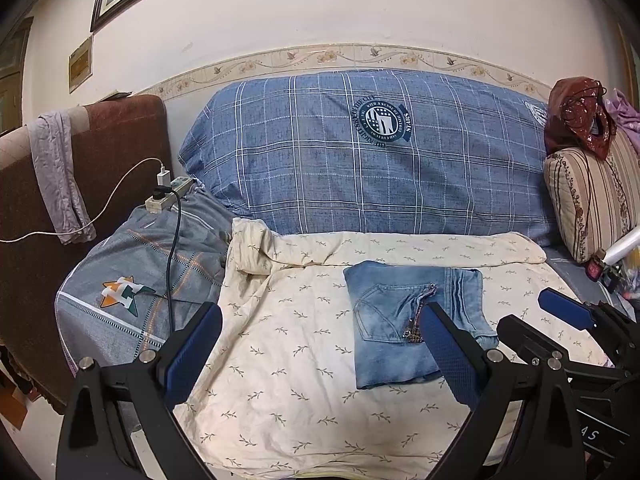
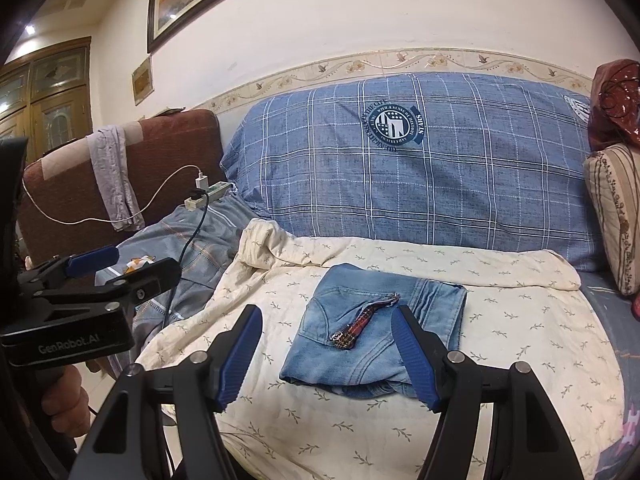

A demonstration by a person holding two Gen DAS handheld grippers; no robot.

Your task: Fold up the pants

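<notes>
Pants [image 2: 372,336] folded into a faded-denim rectangle on cream sheet [image 2: 500,360], both grippers' jaws apart, empty.

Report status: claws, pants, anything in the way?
Left claw open, empty. Right claw open, empty. Faded blue denim pants folded compact on cream leaf-print sheet, untouched. Nothing in the way.

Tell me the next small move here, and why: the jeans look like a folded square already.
Probably just back both grippers away and end there. The jeans already lie in a compact folded stack on the cream sheet, edges roughly aligned. The left gripper and right gripper both stand open, holding nothing, so I see no fold left to make.
</notes>
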